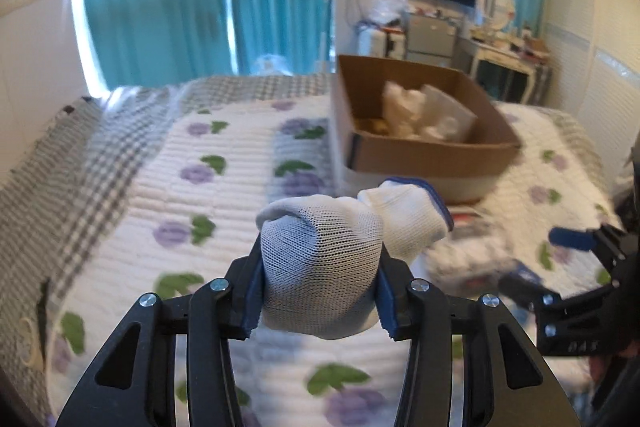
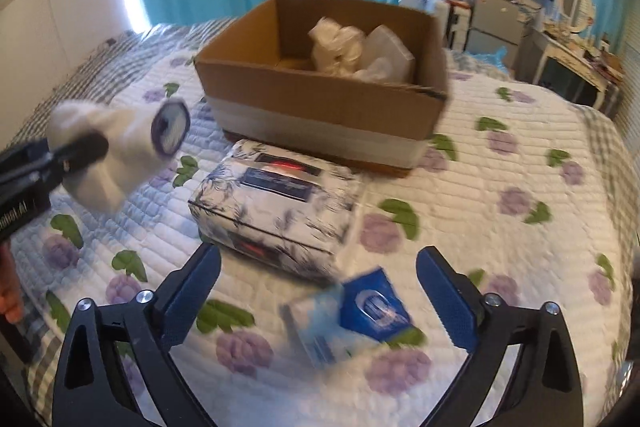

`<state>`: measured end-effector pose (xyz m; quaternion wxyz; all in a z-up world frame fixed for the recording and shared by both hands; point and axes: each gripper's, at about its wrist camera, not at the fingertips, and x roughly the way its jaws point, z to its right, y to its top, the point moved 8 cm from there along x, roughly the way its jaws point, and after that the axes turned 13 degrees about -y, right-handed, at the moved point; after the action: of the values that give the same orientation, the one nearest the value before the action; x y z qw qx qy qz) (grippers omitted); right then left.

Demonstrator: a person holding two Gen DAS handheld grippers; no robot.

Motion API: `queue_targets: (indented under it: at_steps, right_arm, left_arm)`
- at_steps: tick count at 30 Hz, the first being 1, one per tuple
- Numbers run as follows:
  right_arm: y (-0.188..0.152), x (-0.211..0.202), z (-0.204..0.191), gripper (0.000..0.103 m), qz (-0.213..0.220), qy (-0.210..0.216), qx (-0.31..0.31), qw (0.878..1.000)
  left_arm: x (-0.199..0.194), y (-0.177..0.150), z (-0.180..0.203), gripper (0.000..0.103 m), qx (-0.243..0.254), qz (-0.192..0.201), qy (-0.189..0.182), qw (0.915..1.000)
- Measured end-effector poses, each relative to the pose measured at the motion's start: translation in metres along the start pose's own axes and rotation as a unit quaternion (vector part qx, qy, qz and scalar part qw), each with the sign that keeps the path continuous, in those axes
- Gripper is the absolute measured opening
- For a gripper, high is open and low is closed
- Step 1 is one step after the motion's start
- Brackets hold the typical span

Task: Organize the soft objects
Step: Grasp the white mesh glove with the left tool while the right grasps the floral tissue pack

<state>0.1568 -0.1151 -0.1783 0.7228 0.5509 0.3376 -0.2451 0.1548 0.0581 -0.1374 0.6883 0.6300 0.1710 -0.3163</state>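
Bed (image 2: 500, 155): white quilt with purple flowers and green leaves, checked border at the far edge; the near part is cut off by both views.

Box (image 2: 320, 99): open brown cardboard, pale tape band round its base, standing on the bed toward the far side. Inside are white, crumpled plastic-wrapped items (image 2: 340, 47); their nature cannot be made out.

Pack (image 2: 276, 203): flat, blue-and-white floral wrapping, lying on the quilt just in front of the box, long axis running from near left to far right. Label blurred, unreadable.

Sock roll (image 1: 320, 263): white knit bundle, lifted clear of the quilt, left of the box in the right wrist view. Its blue-edged cuff points away and to the right, toward the box; the long axis runs along the gripper's line. Lower end hidden behind the fingers.

Packet (image 2: 356, 311): small, blue and white, lying on the quilt between the right fingers, blurred.

Left gripper (image 1: 320, 287): blue pads pinching the sock roll on both sides.

Right gripper (image 2: 320, 291): fingers spread wide above the packet, not touching it.
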Motion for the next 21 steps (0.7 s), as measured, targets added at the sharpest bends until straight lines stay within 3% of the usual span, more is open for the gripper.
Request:
queue_targets:
  at_steps: [2, 4, 9, 11, 15, 21]
  right_arm:
    - [0.003, 0.017, -0.008, 0.094, -0.015, 0.012, -0.002, 1.000]
    - [0.003, 0.031, -0.012, 0.088, -0.027, 0.016, -0.003, 0.999]
    - [0.001, 0.059, -0.015, 0.087, -0.044, 0.021, 0.003, 0.999]
    - [-0.002, 0.068, -0.017, 0.074, -0.050, 0.025, 0.005, 0.998]
    - [-0.003, 0.070, -0.019, 0.067, -0.038, 0.011, -0.007, 0.999]
    - [-0.004, 0.052, -0.016, 0.039, -0.014, 0.008, -0.012, 1.000]
  left_arm:
    - [0.006, 0.005, -0.008, 0.045, 0.005, 0.002, 0.016, 0.9999]
    - [0.014, 0.008, -0.016, 0.045, -0.008, 0.000, 0.006, 0.9999]
    - [0.031, -0.004, -0.027, 0.045, -0.020, -0.015, 0.002, 0.9997]
    - [0.039, -0.015, -0.031, 0.045, -0.028, -0.030, -0.002, 0.9991]
    - [0.042, -0.024, -0.032, 0.045, -0.040, -0.042, -0.007, 0.9983]
    - [0.038, -0.025, -0.028, 0.045, -0.039, -0.038, -0.012, 0.9985]
